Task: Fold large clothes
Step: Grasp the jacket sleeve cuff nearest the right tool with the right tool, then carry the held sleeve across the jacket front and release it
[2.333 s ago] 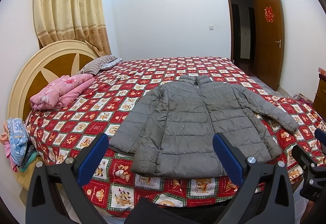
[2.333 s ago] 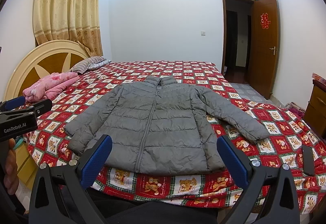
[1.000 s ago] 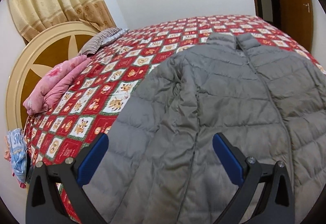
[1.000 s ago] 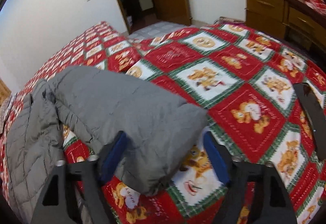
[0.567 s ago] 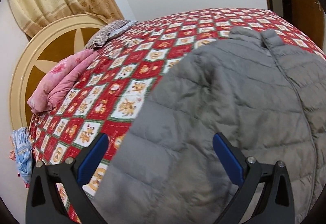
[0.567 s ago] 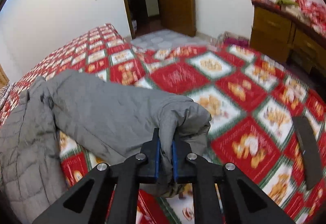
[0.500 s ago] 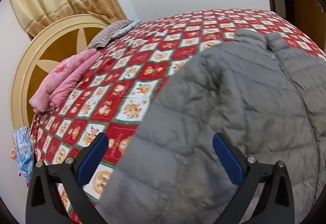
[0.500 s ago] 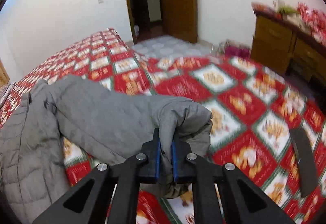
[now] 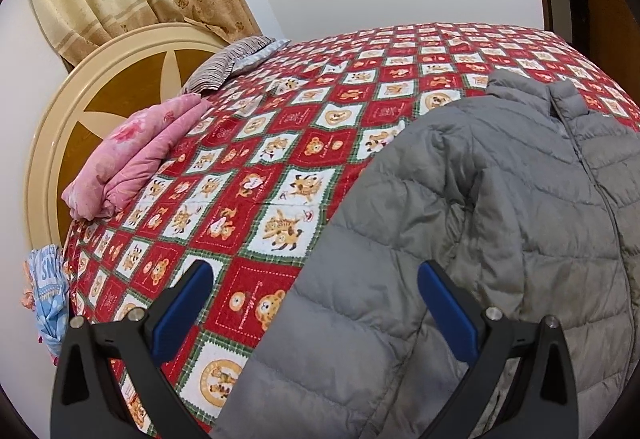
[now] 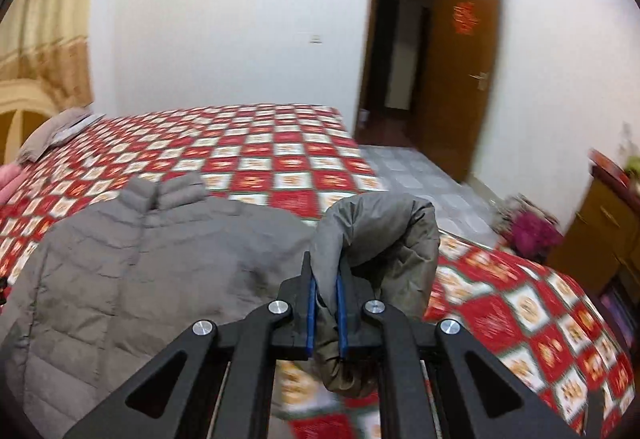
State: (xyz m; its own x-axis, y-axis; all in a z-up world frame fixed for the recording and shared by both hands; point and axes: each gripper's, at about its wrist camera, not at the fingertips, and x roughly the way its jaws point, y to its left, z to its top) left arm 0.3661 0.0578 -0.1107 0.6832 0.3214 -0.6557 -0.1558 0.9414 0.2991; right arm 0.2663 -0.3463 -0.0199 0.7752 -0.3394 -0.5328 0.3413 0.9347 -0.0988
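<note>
A grey quilted puffer jacket (image 9: 500, 223) lies front-up on the red patterned bedspread (image 9: 280, 159), collar toward the far side. My left gripper (image 9: 316, 303) hovers open above the jacket's left sleeve and the quilt beside it, its blue pads wide apart and holding nothing. In the right wrist view the jacket (image 10: 152, 263) fills the lower left. My right gripper (image 10: 325, 299) is shut on the cuff end of the jacket's right sleeve (image 10: 376, 235), which is lifted off the bed and curls over the fingers.
A folded pink blanket (image 9: 136, 155) and a striped pillow (image 9: 228, 63) lie by the round headboard (image 9: 80, 99). Blue clothing (image 9: 48, 291) hangs at the bed's corner. An open wooden door (image 10: 460, 79), tiled floor and a wooden dresser (image 10: 600, 231) stand to the right of the bed.
My right gripper closed on the sleeve cuff, then lifted it off the bed and swung it toward the jacket body. My left gripper slid left along the jacket to the left sleeve's edge, still open.
</note>
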